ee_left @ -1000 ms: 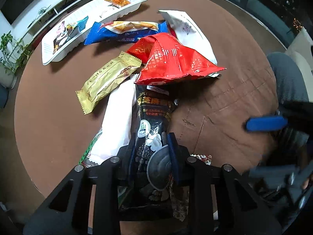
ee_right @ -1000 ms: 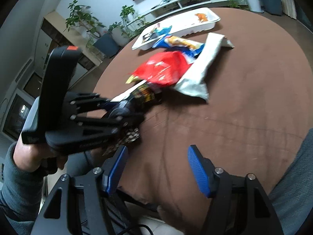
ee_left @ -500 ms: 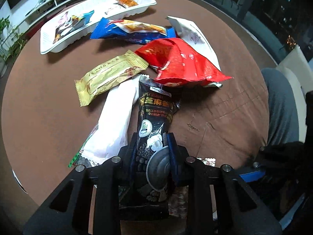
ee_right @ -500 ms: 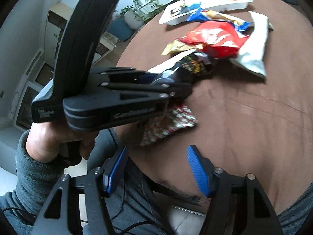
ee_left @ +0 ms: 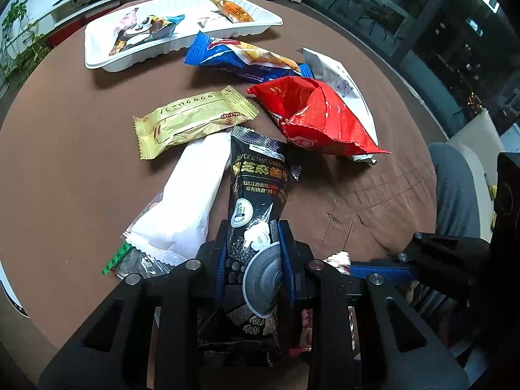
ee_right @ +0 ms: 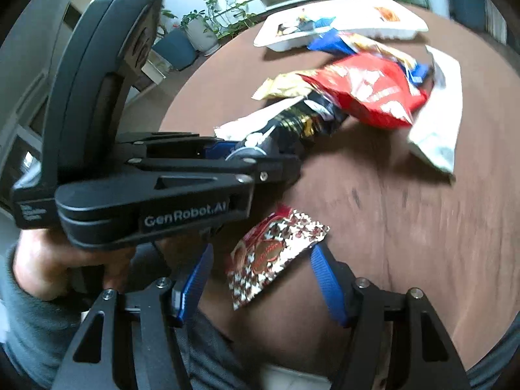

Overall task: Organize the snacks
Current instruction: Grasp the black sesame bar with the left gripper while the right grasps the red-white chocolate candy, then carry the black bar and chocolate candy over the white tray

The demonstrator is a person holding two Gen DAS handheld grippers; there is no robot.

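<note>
Blue pads of the right hand-held gripper [ee_right: 260,279] are standing apart, and a small red-and-silver patterned packet [ee_right: 273,253] is lying between them at the near edge of the tabletop [ee_right: 406,227], touching neither pad as far as the blurred right wrist view is showing. The packet's long axis is running slantwise from the lower left toward the upper right of that view, so it is lying across the gap rather than along the fingers; I judge that closing on it is calling for a slight roll of the wrist, or for taking it by its narrower width. The right hand is plainly the nearer one to this packet.

Just beside it, the left hand-held gripper [ee_left: 255,253] is clamping a tall black sesame pouch [ee_left: 256,191], its pads pressing on the pouch's lower half while the top end is pointing away toward the pile. This hand is therefore occupied.

Beyond the pouch, a long white packet [ee_left: 191,195] is lying alongside it, then a gold wrapper [ee_left: 191,120] and a crumpled red bag [ee_left: 315,117] resting on a white bag [ee_left: 341,81]. Farther off, a blue packet [ee_left: 243,58] is lying just before the white tray [ee_left: 97,55], which is already holding a panda-printed snack [ee_left: 139,31] and an orange sachet [ee_left: 232,11].
</note>
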